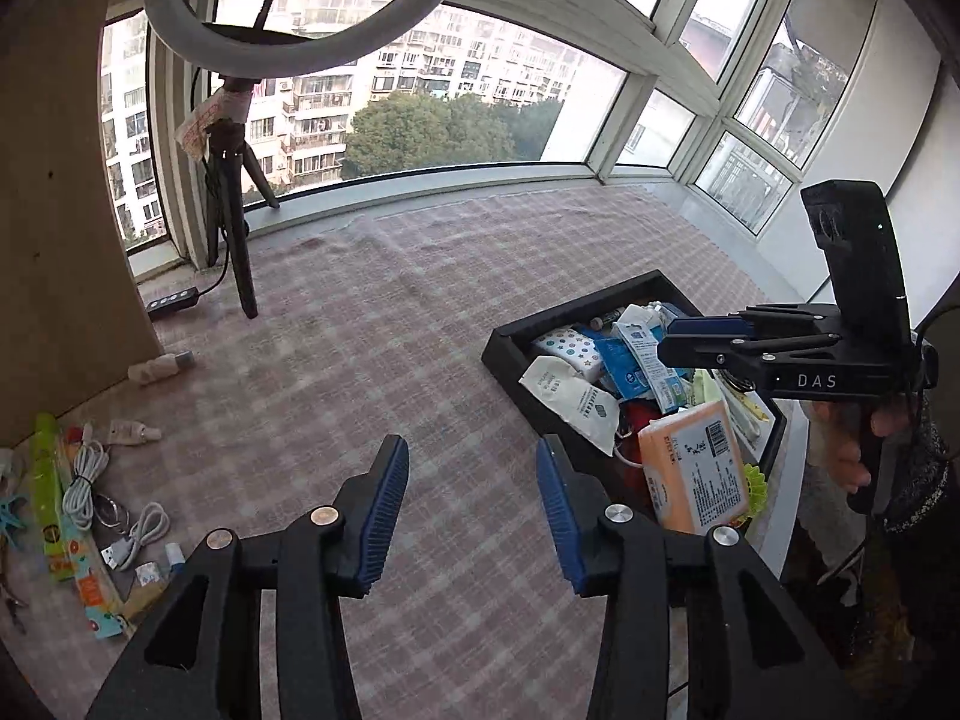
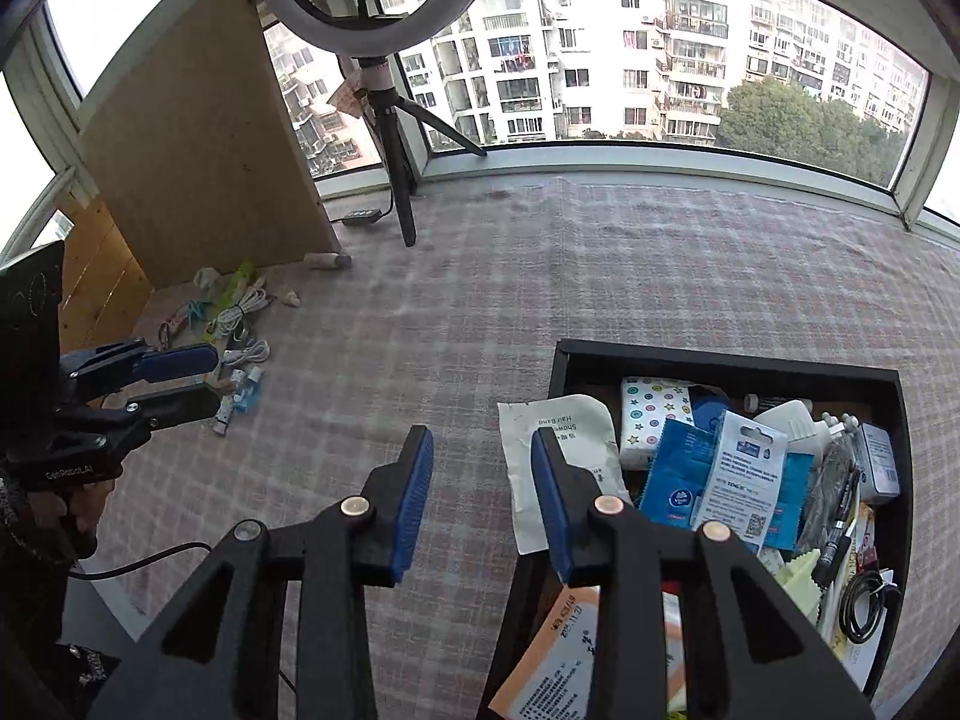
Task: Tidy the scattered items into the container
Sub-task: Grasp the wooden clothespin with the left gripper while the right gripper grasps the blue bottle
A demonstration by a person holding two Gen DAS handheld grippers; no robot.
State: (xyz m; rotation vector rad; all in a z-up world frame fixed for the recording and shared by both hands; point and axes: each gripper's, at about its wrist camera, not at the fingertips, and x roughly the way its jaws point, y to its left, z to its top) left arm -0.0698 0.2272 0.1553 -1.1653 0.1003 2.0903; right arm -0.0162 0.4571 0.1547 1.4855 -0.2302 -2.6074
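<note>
Grippers both part-open and empty: left gripper [image 1: 474, 516] over bare checked cloth [image 1: 372, 324], right gripper [image 2: 483, 504] at the near-left corner of the black tray [image 2: 720, 360]. Tray already crammed; white hairband sachet [image 2: 552, 438] overhangs its left rim. Leftovers piled by the wooden board [image 2: 198, 138]: white USB cables [image 1: 90, 480], green packet [image 1: 45, 480], small tubes. All look light; cables floppy, best pinched at the bundled middle. Wide clear cloth between; tripod leg [image 1: 240, 252] well behind.

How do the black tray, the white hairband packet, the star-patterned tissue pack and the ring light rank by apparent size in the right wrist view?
1. Black tray
2. Ring light
3. White hairband packet
4. Star-patterned tissue pack
Nearness inflates the tray and the packet.
</note>
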